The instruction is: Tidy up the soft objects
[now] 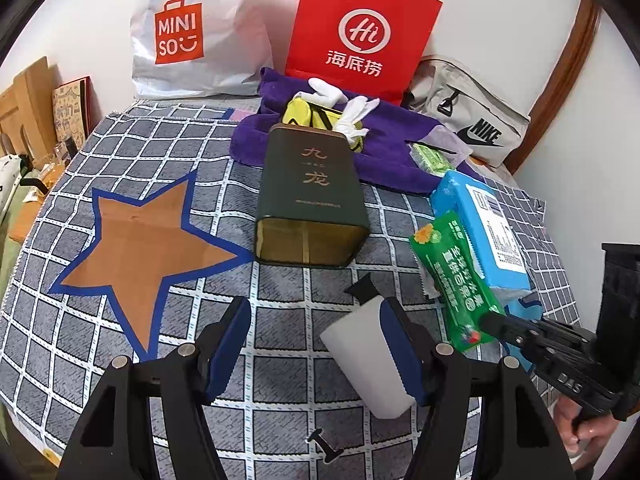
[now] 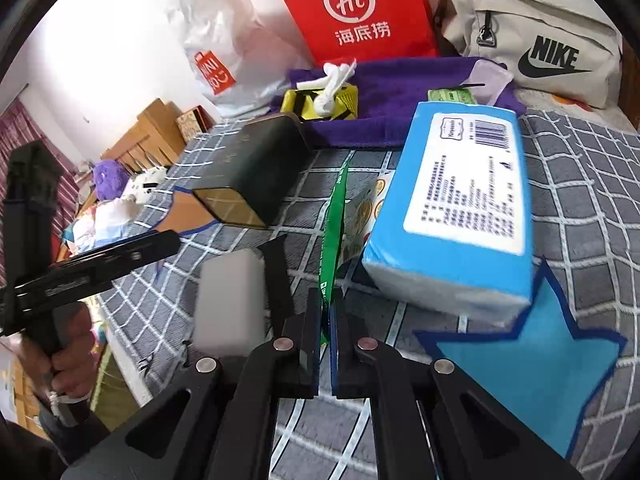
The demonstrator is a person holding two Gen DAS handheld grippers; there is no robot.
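Grippers meet low over the grey checked cloth [image 1: 168, 148] that covers the table. The left gripper [image 1: 320, 350] is held level with its blue-padded fingers spread wide; a white foam block [image 1: 362, 364] rests against the inner face of its right finger, while the left finger stands apart from it, so nothing is clamped. The right gripper [image 2: 325, 344] reaches in from the side, a hand wrapped around its handle at the lower right of the left view, and its jaws are pinched nearly together on the bottom edge of a flat green plastic packet [image 2: 333, 240], which stands on edge between them.

That green packet leans against a soft blue-wrapped tissue pack [image 2: 456, 216] with a white printed label, lying partly over a blue star patch [image 2: 532, 364] on the cloth. A brown star patch [image 1: 148, 248] edged in blue lies to the left. Between them a dark green rectangular tin [image 1: 312, 200] lies on its side, its open gold-lined mouth facing the grippers; I cannot make out anything inside it.

Behind the tin a crumpled purple towel [image 1: 380, 156] carries a yellow box [image 1: 310, 114], white gloves [image 1: 352, 114] and a small green pack [image 1: 430, 158]. Against the wall stand a white plastic shopping bag [image 1: 200, 28], a red paper bag [image 1: 360, 32] and a beige fabric pouch [image 1: 468, 116].
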